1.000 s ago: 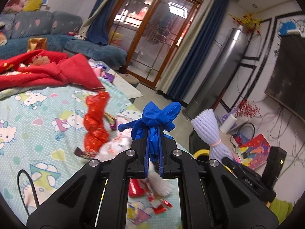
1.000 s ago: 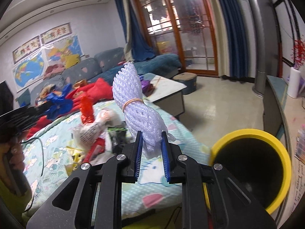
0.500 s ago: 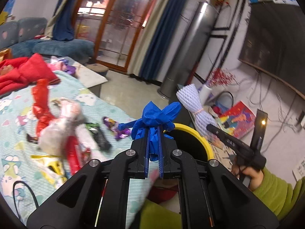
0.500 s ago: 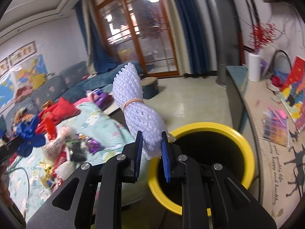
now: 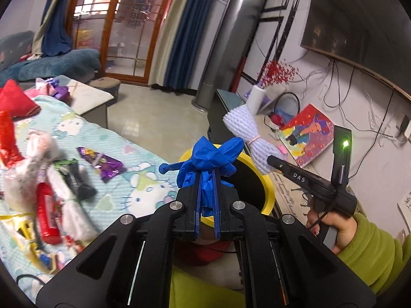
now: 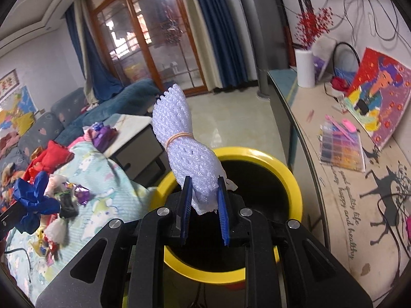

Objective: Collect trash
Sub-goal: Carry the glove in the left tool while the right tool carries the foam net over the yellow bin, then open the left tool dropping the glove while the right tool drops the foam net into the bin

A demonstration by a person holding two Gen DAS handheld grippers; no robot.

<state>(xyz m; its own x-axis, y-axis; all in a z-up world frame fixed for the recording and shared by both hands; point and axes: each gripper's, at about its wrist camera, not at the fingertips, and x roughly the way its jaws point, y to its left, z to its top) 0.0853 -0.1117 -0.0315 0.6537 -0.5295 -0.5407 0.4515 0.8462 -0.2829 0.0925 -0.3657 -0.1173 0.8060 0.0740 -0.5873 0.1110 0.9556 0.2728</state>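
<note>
My left gripper [image 5: 206, 177] is shut on a crumpled blue glove [image 5: 209, 155], held over the near rim of the yellow bin [image 5: 267, 184]. In the right wrist view, my right gripper [image 6: 204, 187] is shut on a white foam net bundle [image 6: 179, 141] tied with a rubber band, above the bin's [image 6: 257, 154] dark opening. The left wrist view also shows the foam net [image 5: 246, 133] in the right gripper, held by a hand in a green sleeve [image 5: 370, 251]. Seen from the right wrist, the blue glove [image 6: 33, 202] hangs at far left.
Wrappers, a red packet [image 5: 47, 215] and a purple wrapper [image 5: 105, 164] lie on the patterned bedspread [image 5: 143, 192] to the left. A low cabinet [image 6: 346, 179] with a colourful picture, papers and a vase runs along the right wall. Open floor [image 5: 159, 113] lies beyond the bin.
Both grippers swung away from the bed toward the yellow bin, still holding the glove and the foam net. The bin now lies directly under both loads.
</note>
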